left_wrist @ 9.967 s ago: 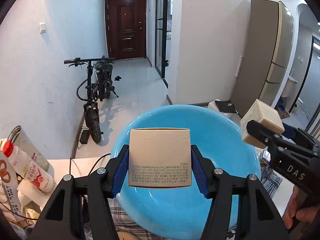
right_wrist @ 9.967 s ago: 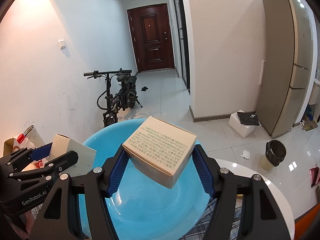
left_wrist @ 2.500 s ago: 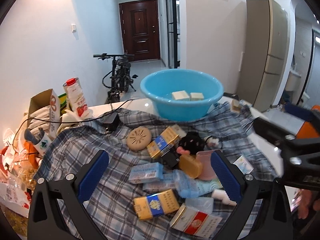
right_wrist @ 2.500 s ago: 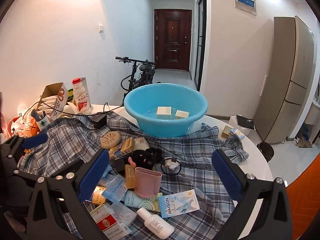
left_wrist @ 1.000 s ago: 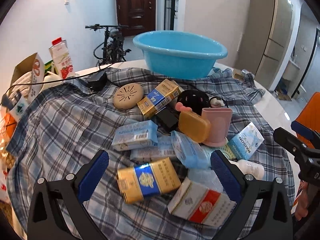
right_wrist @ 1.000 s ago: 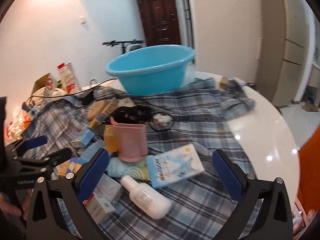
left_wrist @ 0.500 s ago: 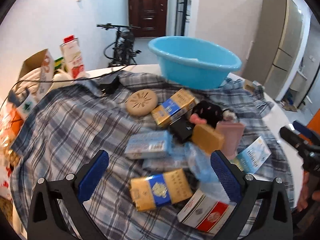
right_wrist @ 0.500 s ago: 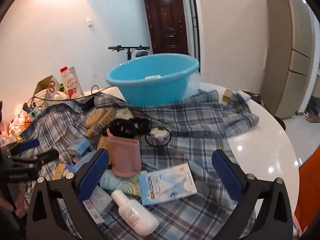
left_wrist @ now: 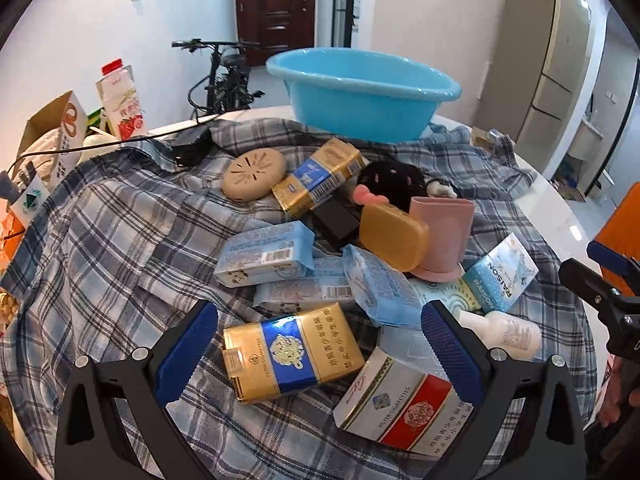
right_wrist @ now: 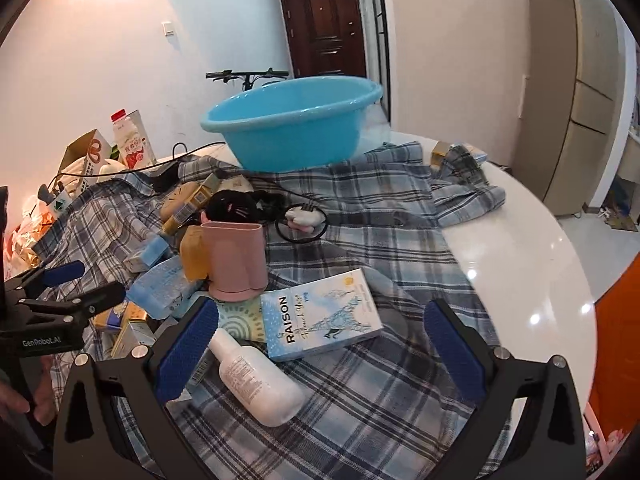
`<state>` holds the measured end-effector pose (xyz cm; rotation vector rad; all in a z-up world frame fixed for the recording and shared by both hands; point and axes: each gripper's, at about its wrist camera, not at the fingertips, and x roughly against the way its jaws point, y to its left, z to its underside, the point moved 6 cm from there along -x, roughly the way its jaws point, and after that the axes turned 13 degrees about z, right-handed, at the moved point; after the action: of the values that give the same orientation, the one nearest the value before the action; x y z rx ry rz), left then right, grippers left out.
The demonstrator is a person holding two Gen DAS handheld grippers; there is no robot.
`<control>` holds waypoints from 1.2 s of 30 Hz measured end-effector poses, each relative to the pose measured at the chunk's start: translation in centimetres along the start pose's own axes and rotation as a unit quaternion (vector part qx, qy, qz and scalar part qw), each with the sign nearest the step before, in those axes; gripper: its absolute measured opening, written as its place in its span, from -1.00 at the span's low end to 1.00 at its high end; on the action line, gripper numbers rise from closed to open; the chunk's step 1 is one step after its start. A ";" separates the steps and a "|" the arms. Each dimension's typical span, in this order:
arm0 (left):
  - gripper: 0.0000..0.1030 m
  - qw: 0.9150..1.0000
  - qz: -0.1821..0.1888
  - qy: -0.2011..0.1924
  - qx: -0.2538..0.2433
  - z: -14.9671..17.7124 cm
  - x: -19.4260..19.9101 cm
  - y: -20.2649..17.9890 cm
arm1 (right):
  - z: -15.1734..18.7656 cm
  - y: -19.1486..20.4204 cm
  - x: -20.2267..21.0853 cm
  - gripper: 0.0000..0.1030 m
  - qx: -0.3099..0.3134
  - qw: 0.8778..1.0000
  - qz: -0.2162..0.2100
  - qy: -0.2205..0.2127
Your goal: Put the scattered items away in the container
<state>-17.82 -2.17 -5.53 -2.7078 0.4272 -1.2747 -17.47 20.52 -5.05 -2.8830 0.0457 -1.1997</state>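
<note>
A blue basin (left_wrist: 360, 92) stands at the far side of the table; it also shows in the right wrist view (right_wrist: 292, 124). Scattered items lie on a plaid cloth (left_wrist: 120, 240). My left gripper (left_wrist: 318, 344) is open and empty, its jaws either side of a gold and blue pack (left_wrist: 292, 354), with a white and red pack (left_wrist: 400, 404) just right of it. My right gripper (right_wrist: 320, 340) is open and empty above a light blue RAISON box (right_wrist: 324, 316) and a white bottle (right_wrist: 256, 380). A pink cup (right_wrist: 236, 256) stands behind them.
Tissue packs (left_wrist: 264, 254), a yellow soap case (left_wrist: 394, 236), a tan round disc (left_wrist: 254, 174), a black plush item (left_wrist: 394, 180) and a hair tie (right_wrist: 302, 220) crowd the cloth. Cartons and bags (left_wrist: 116, 100) stand at the left. Bare white tabletop (right_wrist: 532, 264) lies to the right.
Both grippers have come down and closer to the near items. The left now frames the gold and blue pack; the right is over the RAISON box and white bottle.
</note>
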 end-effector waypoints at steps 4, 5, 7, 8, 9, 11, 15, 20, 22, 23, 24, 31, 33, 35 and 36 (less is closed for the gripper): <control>1.00 1.000 -0.013 0.003 0.007 0.2 0.1 1.0 | 0.4 1.0 -1.6 0.99 0.019 1.000 -0.002 0.015; 1.00 1.000 -0.015 0.006 0.009 0.3 0.0 1.3 | 0.6 1.2 -2.0 0.99 0.029 0.999 0.002 0.020; 1.00 1.000 -0.017 0.012 0.011 0.6 -0.2 1.5 | 0.8 1.7 -2.7 0.99 0.048 0.998 0.007 0.028; 1.00 1.000 -0.016 0.015 0.011 0.8 -0.4 1.6 | 0.9 1.8 -2.9 0.99 0.053 0.998 0.007 0.031; 1.00 1.000 -0.016 0.017 0.012 0.9 -0.5 1.6 | 1.1 1.9 -3.1 0.99 0.057 0.998 0.006 0.034; 1.00 1.000 -0.012 0.020 0.012 1.2 -0.8 1.5 | 1.1 1.9 -3.5 0.99 0.063 0.997 0.006 0.042; 1.00 1.000 -0.008 0.028 0.005 1.4 -1.4 0.9 | 1.2 1.8 -4.3 0.99 0.070 0.996 0.011 0.050; 1.00 0.999 -0.006 0.033 0.000 1.5 -1.9 0.5 | 1.4 1.9 -5.4 0.99 0.084 0.994 0.025 0.065; 1.00 0.999 -0.006 0.033 -0.001 1.4 -1.9 0.5 | 1.5 1.8 -5.6 0.99 0.084 0.994 0.024 0.068; 1.00 0.999 -0.006 0.033 0.000 1.4 -1.9 0.5 | 1.6 1.8 -5.7 0.99 0.084 0.994 0.024 0.068; 1.00 0.999 -0.006 0.032 0.000 1.4 -1.9 0.5 | 1.7 1.7 -5.8 0.99 0.084 0.994 0.025 0.069; 1.00 0.999 -0.002 0.043 0.001 1.5 -2.6 0.3 | 2.1 1.7 -7.0 0.99 0.094 0.991 0.032 0.089; 1.00 0.999 -0.001 0.045 0.000 1.6 -2.7 0.1 | 2.2 1.7 -7.3 0.99 0.092 0.991 0.029 0.095; 1.00 0.999 0.000 0.046 0.000 1.6 -2.8 0.1 | 2.3 1.7 -7.7 0.99 0.089 0.991 0.022 0.102; 1.00 0.999 0.000 0.046 -0.001 1.6 -2.8 0.0 | 2.3 1.8 -7.8 0.99 0.089 0.990 0.023 0.103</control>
<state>-18.27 -1.34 -8.66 -2.6578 0.4390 -1.4034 -21.36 19.04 -12.28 -2.5837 0.0086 -1.4099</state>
